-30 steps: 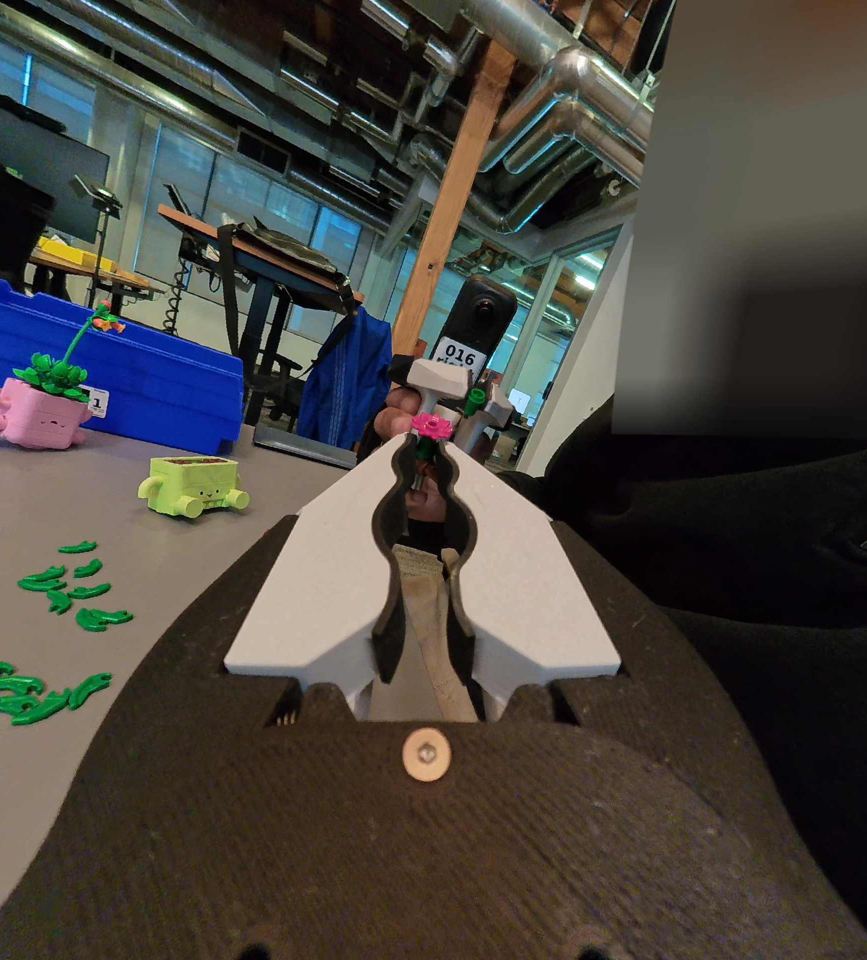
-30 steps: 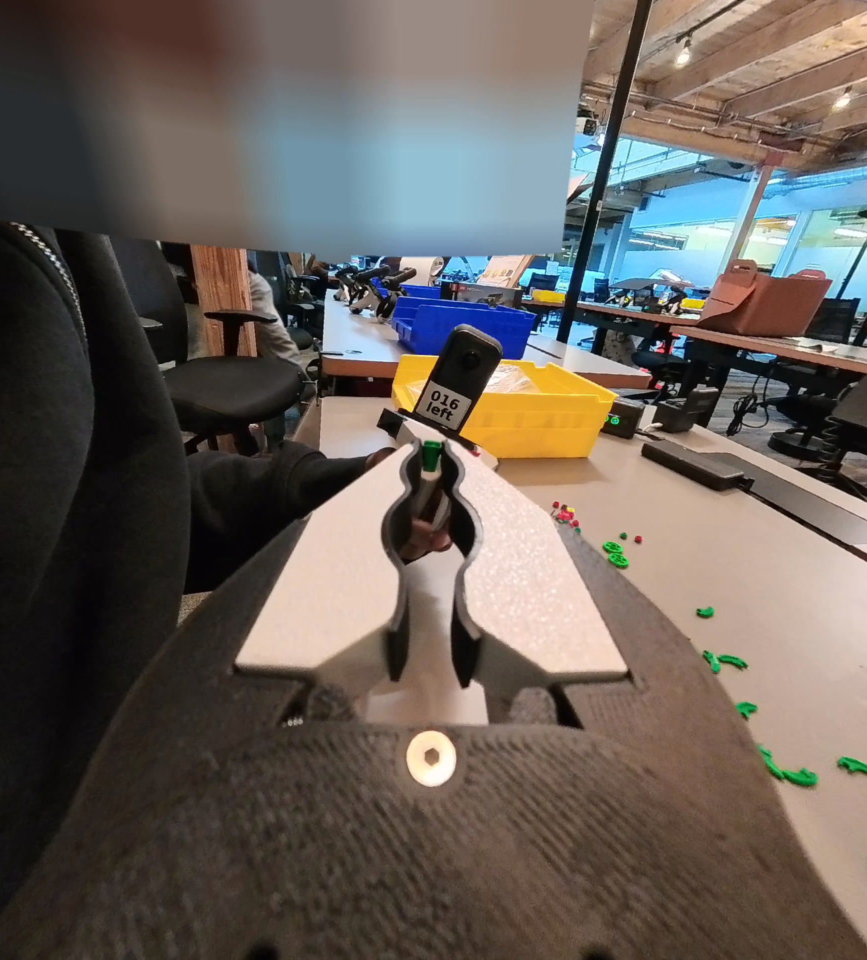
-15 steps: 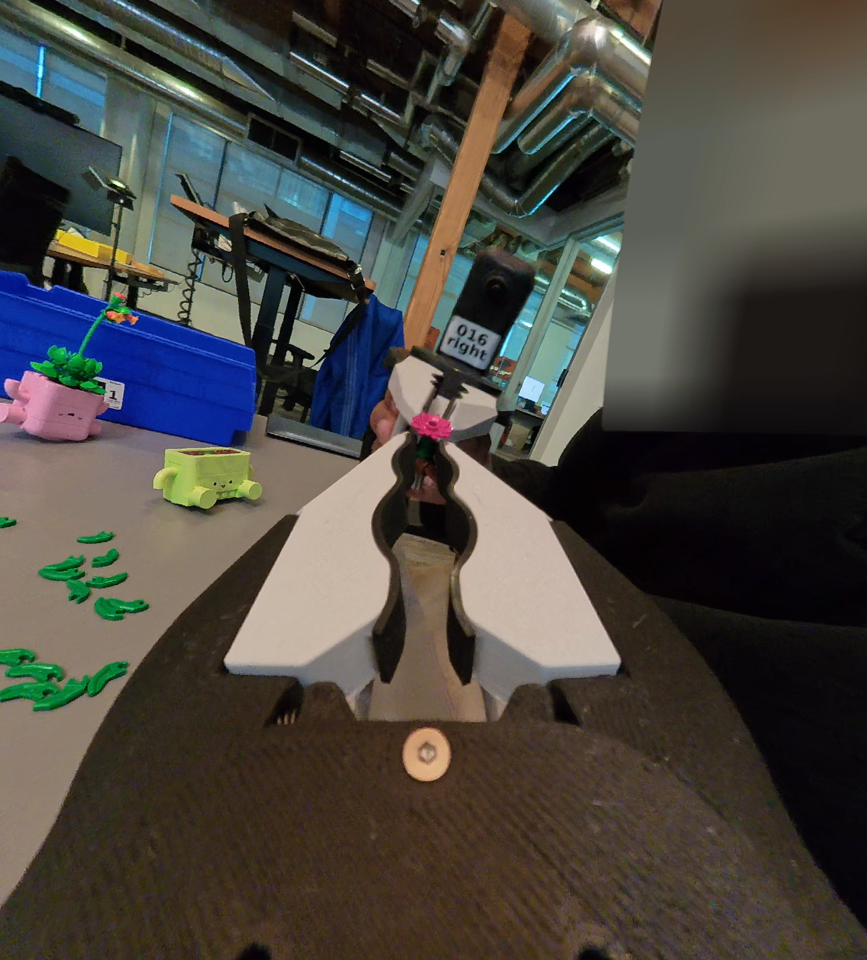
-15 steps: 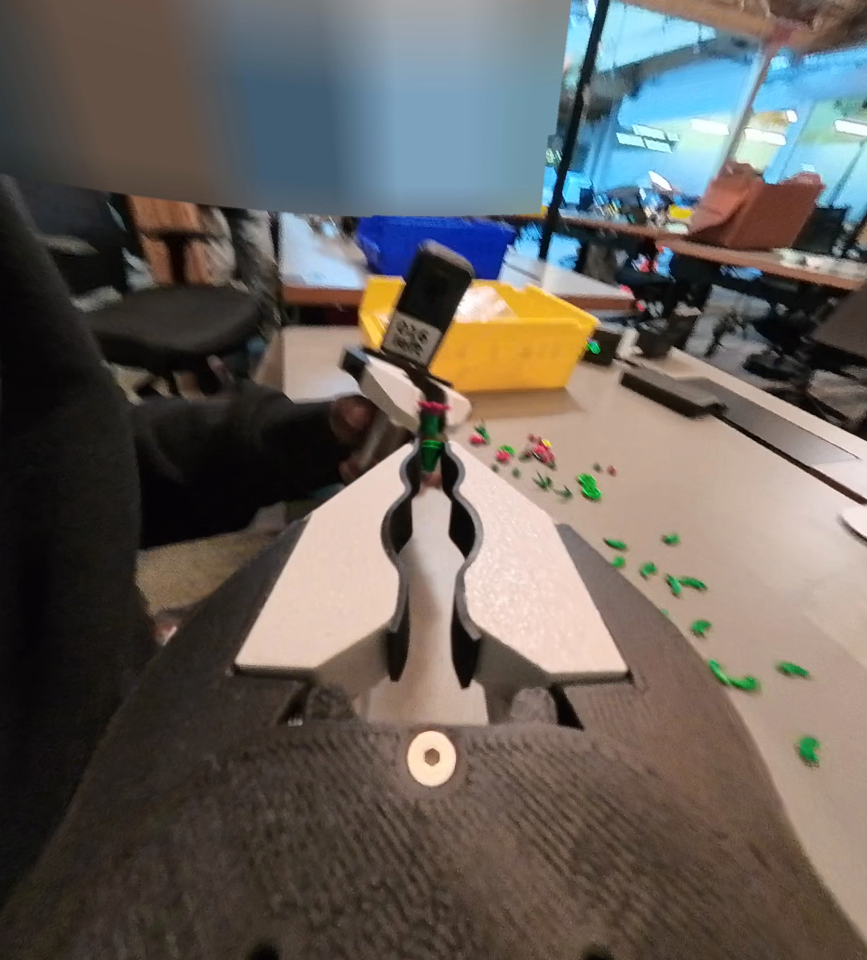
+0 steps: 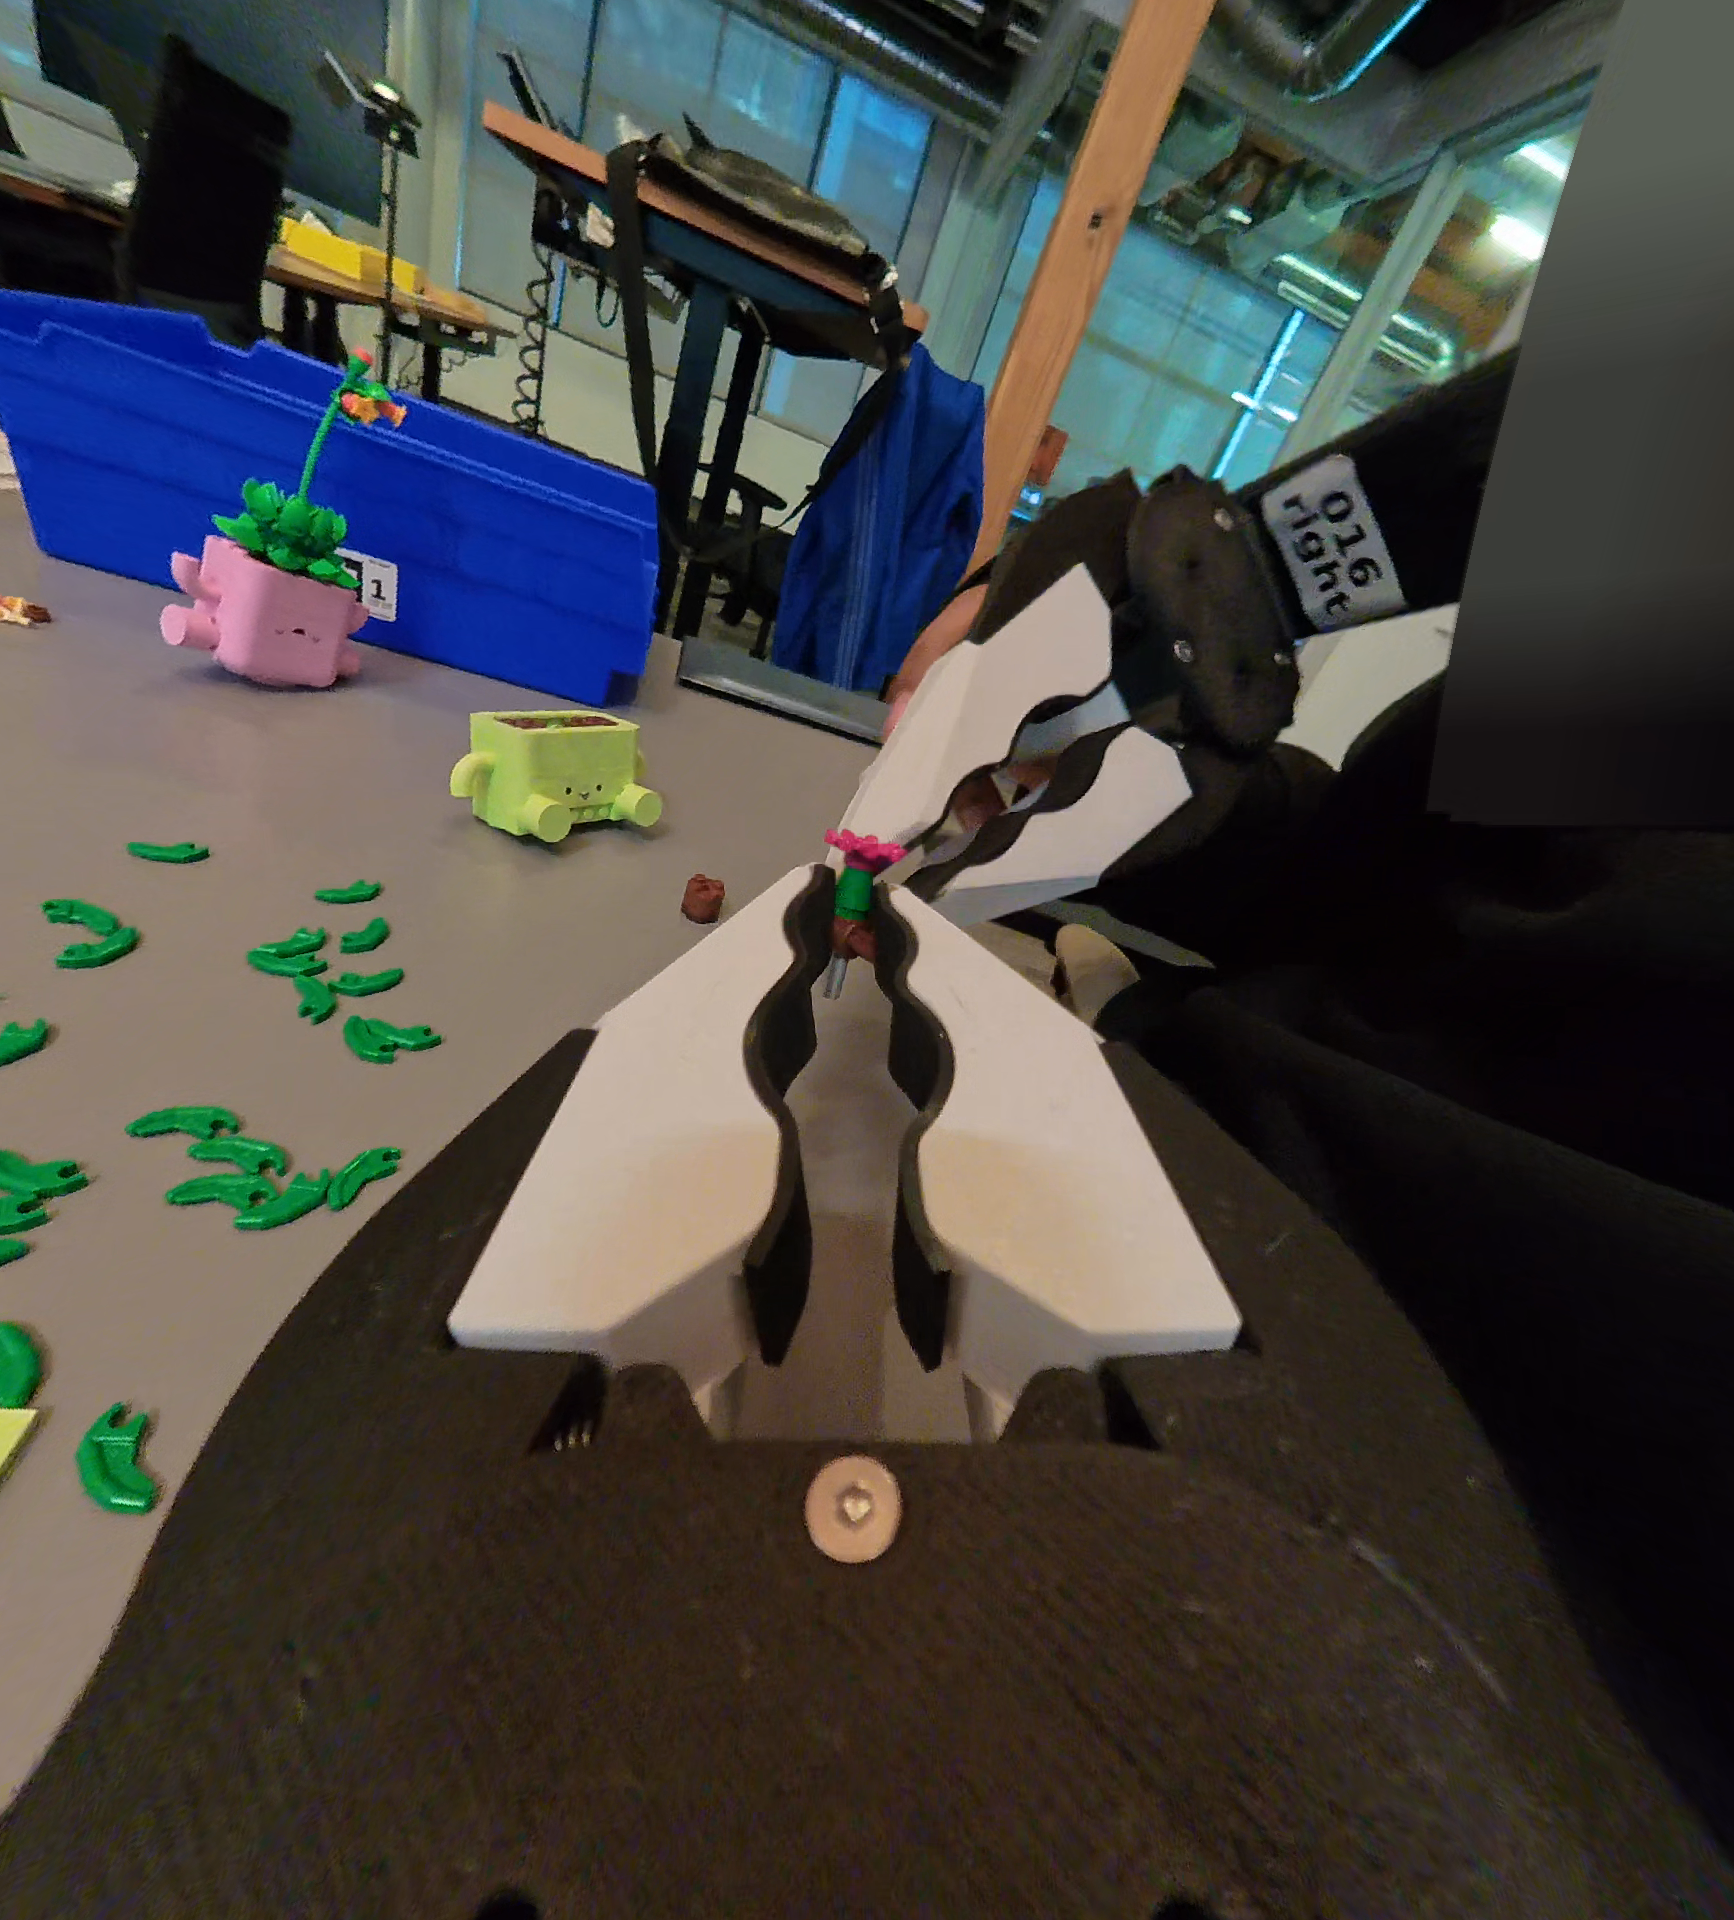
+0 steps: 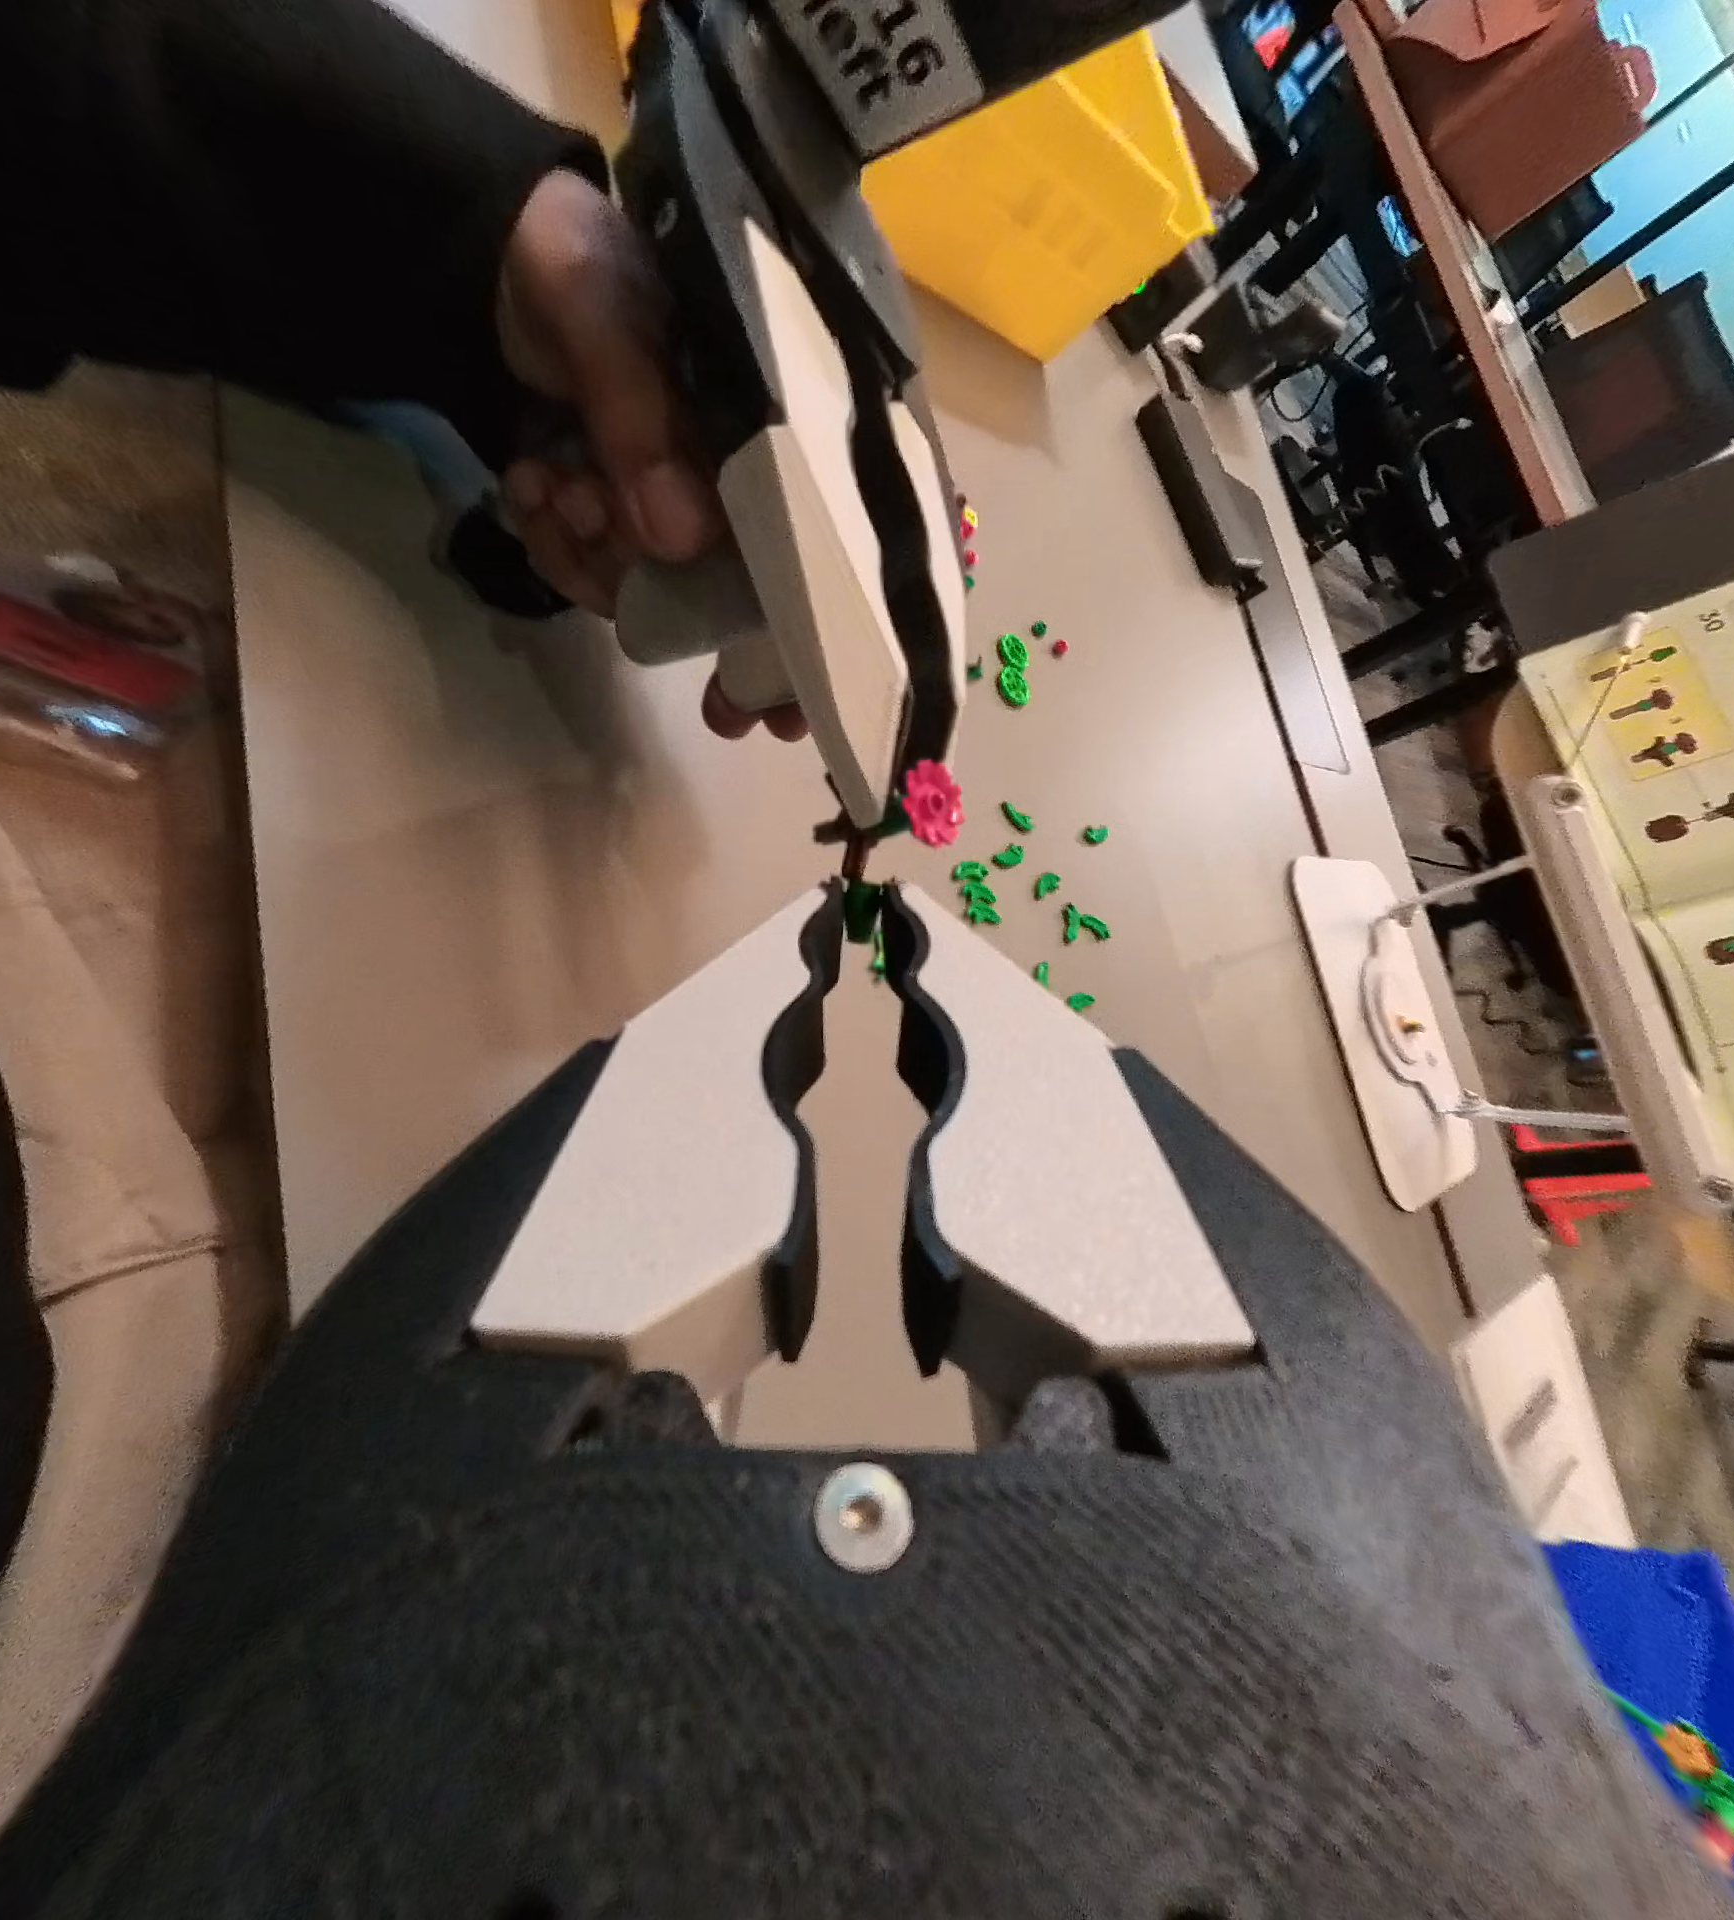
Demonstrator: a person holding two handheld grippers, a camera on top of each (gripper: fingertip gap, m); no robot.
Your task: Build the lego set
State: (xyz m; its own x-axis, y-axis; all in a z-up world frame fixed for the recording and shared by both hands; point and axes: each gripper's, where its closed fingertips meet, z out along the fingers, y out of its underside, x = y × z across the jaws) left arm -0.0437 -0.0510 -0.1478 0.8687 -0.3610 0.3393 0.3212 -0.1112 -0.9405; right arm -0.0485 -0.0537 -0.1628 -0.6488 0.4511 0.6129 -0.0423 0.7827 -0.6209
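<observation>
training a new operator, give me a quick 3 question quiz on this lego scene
1. True or false: the left gripper is shut on the flower stem.
2. Which pot has a plant in it? A. pink pot B. lime pot
3. What lies scattered on the table?

Key: 1 true; 2 A; 3 green leaves

The right gripper (image 5: 899, 868) has swung from straight ahead of the left gripper (image 5: 855, 906) to its right side, tilted, tips now meeting the pink flower stem (image 5: 855, 883). Both have dropped closer to the grey table (image 5: 219, 748) (2 potted models look nearer).
</observation>
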